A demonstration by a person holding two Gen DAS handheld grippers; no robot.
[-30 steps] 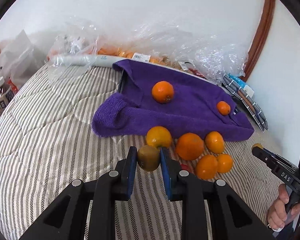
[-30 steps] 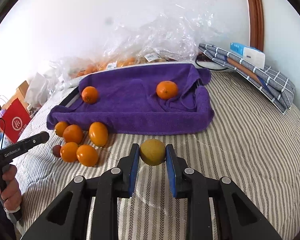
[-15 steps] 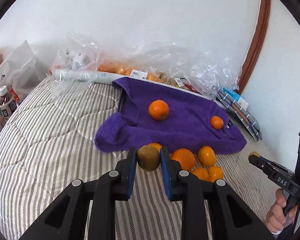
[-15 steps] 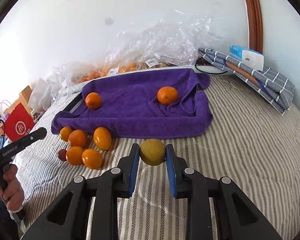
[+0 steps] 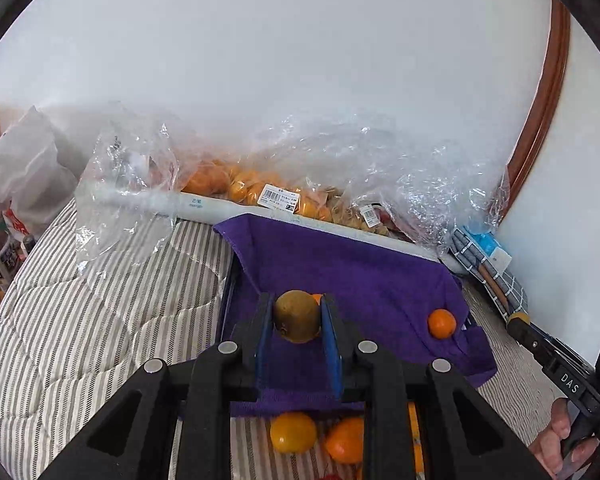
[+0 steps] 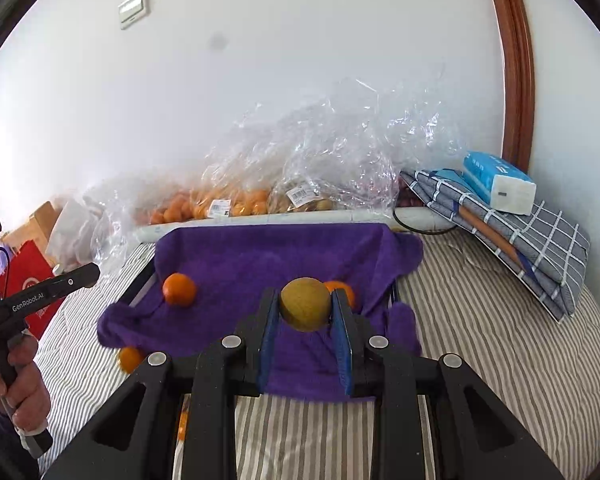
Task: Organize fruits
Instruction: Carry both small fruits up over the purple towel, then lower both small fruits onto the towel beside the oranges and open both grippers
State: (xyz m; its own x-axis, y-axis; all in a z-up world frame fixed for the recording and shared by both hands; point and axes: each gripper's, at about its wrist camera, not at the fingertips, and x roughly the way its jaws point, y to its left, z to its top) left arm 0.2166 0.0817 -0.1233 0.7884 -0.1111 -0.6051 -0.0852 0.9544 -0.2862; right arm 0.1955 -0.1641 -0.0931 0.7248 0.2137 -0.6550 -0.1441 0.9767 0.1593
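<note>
Each tongs [image 5: 297,322] [image 6: 305,312] pinches a fruit [image 5: 296,314] [image 6: 305,309] above the purple towel [image 5: 364,280].

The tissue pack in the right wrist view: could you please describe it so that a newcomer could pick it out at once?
Start at the striped bed and go to its far right corner, beside the brown wooden frame. A folded grey checked cloth lies there, and the tissue pack sits on top of it. It is the only light blue and white block among the cloth and the clear bags.
</note>
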